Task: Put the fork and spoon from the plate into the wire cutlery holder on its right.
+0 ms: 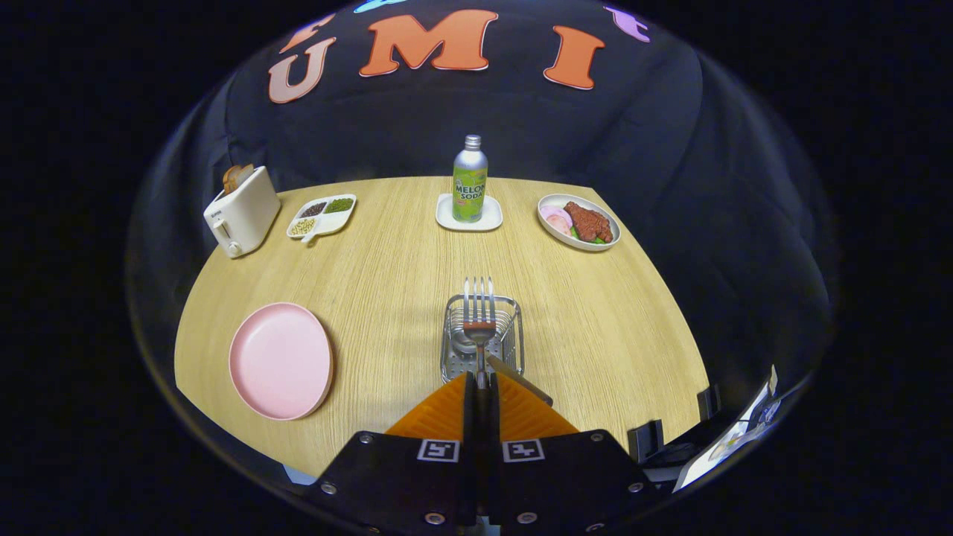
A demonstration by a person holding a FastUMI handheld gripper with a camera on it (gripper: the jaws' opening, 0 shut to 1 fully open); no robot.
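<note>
Holding the fork (479, 316) pinched between closed fingers, the gripper (481, 387) hovered above the wire cutlery holder (514, 339), spoon (465, 344) seemingly inside, pink plate (281, 360) emptied.

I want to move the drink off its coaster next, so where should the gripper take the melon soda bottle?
Grip the melon soda bottle around its straight labelled body, coming in level from the near side past the wire cutlery holder. It stands upright; its neck narrows. The gripper is shut on the fork.

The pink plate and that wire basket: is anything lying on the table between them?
No. In the gripper view, only bare wooden table separates the pink plate from the wire cutlery holder. The gripper holds the fork over the holder.
</note>
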